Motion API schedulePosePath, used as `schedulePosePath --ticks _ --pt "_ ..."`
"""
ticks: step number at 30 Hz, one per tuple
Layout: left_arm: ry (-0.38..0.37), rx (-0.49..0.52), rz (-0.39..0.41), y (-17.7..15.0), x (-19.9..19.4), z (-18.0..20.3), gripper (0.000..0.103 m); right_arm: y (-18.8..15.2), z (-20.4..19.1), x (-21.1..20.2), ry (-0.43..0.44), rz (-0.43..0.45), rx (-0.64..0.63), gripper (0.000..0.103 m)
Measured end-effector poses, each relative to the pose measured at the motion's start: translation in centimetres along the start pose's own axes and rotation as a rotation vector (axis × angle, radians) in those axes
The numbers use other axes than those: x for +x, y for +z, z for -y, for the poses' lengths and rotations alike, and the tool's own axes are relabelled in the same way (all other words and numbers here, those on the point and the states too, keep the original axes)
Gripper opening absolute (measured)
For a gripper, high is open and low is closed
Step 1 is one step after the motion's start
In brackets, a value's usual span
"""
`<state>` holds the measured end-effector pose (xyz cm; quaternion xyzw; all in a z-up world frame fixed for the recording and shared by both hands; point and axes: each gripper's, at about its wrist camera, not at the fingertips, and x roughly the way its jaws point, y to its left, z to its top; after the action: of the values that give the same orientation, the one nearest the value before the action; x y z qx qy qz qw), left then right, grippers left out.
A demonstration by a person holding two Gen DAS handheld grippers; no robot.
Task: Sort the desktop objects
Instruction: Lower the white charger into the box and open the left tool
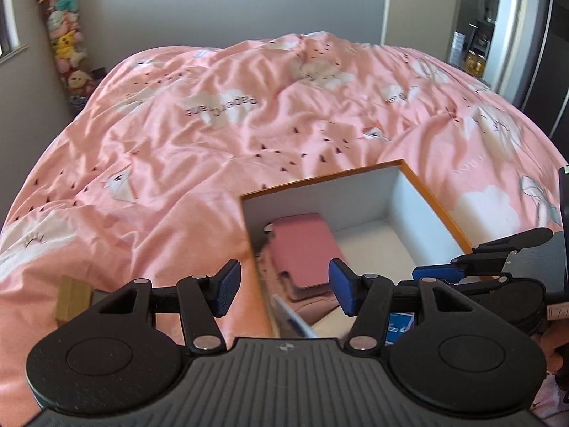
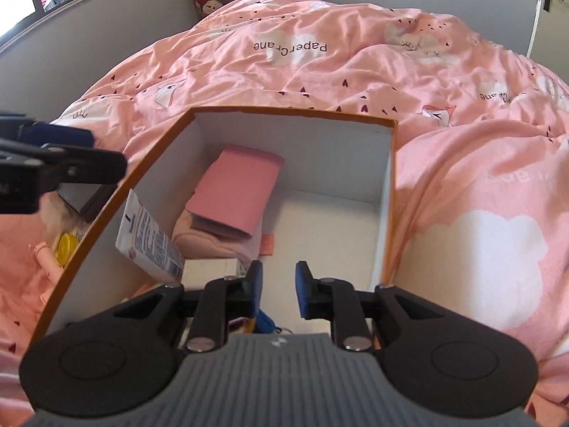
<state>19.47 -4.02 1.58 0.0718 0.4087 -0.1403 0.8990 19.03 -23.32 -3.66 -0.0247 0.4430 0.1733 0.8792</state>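
Note:
An open white box with an orange rim (image 2: 295, 110) sits on the pink bedspread; it also shows in the left wrist view (image 1: 432, 195). Inside lie a pink case (image 2: 236, 192) on folded pink cloth (image 2: 213, 242), a white tube with blue print (image 2: 149, 242) leaning on the left wall, and a small white box (image 2: 209, 270). My right gripper (image 2: 279, 290) is open and empty above the box's near end. My left gripper (image 1: 284, 286) is open and empty over the box's left wall, with the pink case (image 1: 306, 245) ahead of it.
A yellow round lid (image 2: 67, 247) and a dark flat object (image 2: 83, 192) lie on the bed left of the box. A wooden block (image 1: 73, 299) sits at the bed's near left. A blue card (image 1: 400, 327) lies under the right gripper. Stuffed toys (image 1: 65, 35) hang in the corner.

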Motion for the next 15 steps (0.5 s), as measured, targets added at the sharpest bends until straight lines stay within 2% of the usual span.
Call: schedulePosePath --ticks 4,10,15 --pt "0.019 -0.031 -0.010 -1.1 0.2 -1.5 0.065 1.0 -0.7 1.9 0.068 -0.061 0.069 0.021" --pt "0.005 -0.121 -0.026 -2.9 0.4 -4.0 0.065 1.0 -2.0 5.1 0.044 -0.139 0.114 0.021" --pt "0.021 -0.145 -0.075 -4.0 1.8 -4.9 0.065 0.5 -2.3 6.4 0.034 -0.162 0.153 0.021"
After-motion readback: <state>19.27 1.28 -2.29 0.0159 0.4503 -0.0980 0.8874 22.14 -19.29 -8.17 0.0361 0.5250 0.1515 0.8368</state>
